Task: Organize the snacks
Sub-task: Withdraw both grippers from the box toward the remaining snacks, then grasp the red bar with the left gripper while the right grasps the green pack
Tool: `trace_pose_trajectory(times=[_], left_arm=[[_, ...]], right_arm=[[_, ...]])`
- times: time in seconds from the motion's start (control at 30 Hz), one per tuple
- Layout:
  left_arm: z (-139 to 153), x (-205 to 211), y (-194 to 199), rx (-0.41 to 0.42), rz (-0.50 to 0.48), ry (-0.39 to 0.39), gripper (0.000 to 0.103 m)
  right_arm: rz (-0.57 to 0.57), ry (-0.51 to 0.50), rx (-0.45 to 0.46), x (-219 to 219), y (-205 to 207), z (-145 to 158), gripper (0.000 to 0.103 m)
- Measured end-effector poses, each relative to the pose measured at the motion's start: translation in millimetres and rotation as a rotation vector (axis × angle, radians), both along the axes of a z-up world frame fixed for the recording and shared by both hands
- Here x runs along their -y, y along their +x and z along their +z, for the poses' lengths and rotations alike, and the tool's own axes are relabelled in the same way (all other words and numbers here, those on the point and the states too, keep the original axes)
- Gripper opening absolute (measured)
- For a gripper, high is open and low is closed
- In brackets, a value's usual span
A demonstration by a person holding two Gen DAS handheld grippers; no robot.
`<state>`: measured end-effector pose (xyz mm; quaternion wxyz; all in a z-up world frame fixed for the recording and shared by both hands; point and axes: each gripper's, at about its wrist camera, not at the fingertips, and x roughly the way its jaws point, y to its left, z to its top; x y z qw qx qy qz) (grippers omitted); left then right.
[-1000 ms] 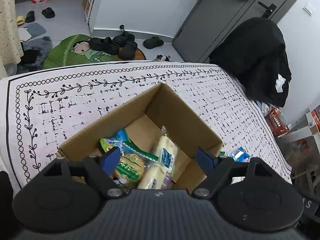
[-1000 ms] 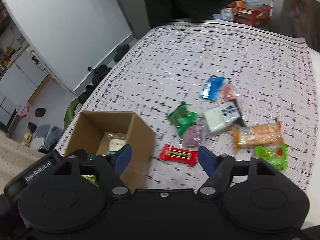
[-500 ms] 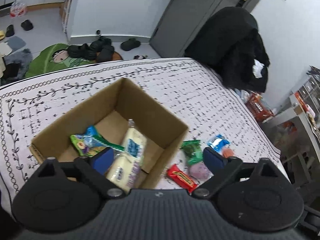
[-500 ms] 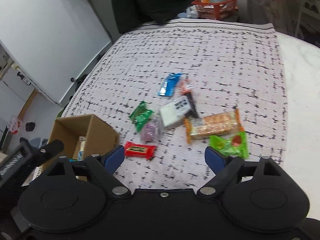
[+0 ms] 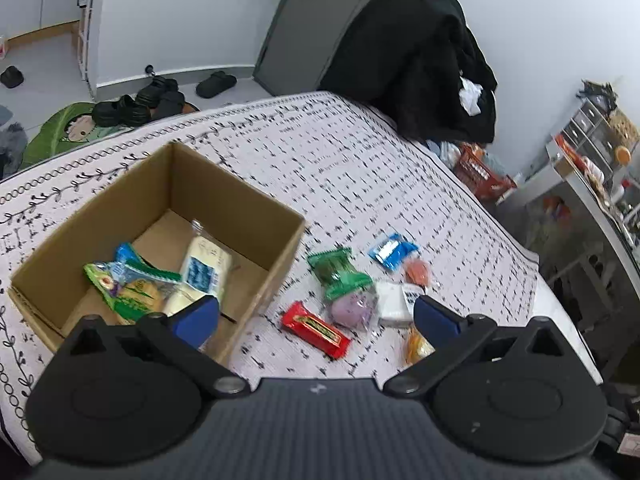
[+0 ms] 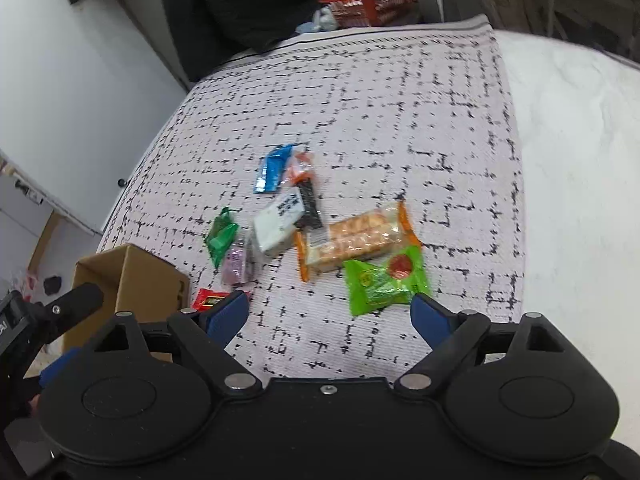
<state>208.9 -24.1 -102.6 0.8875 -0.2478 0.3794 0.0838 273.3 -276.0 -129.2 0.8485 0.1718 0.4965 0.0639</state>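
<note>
Both grippers, left (image 5: pixel 316 318) & right (image 6: pixel 330 314), are hanging wide open w/ nothing held. Box (image 5: pixel 240 196) is sitting partly filled; loose snacks (image 6: pixel 360 236) are lying beside it. Next: prob. closing on the green pack (image 6: pixel 384 280).

Black coat (image 5: pixel 424 60) draped beyond the patterned cloth (image 5: pixel 360 168), black slippers (image 5: pixel 140 100) on floor, red basket (image 6: pixel 370 2)

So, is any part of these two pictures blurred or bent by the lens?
Left wrist view: the snacks beside the cardboard box look smeared, for instance the red bar; the tablecloth edge curves. Right wrist view: slight smear on the green packet; the cloth border bows, and corners go dark.
</note>
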Motion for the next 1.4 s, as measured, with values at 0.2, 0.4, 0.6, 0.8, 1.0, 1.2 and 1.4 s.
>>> trace_pose_trajectory(times=[0.2,0.4,0.6,0.8,1.0,1.2,1.4], left_arm=[[-5,20,5,-0.020,-0.042,0.016,0.103],[-16,34,12,-0.039,-0.052,0.032,0.100],[-30,36,21,-0.064,-0.008,0.025,0.090],[-46,43,33,-0.103,0.024,0.045,0.065],[-63,46,44,-0.129,0.068,0.061,0.053],[-76,48,54,-0.160,0.101,0.079,0.048],[-89,47,63,-0.189,0.130,0.076,0.048]], right_arm=[[-0.035,0.064,-0.054,13,4,-17,0.065],[-0.075,0.120,-0.086,23,10,-32,0.065],[-0.088,0.162,-0.116,27,17,-46,0.054],[-0.116,0.200,-0.143,32,24,-58,0.044],[-0.138,0.214,-0.161,35,31,-69,0.038],[-0.157,0.220,-0.158,38,35,-75,0.035],[-0.168,0.231,-0.143,42,36,-76,0.035]])
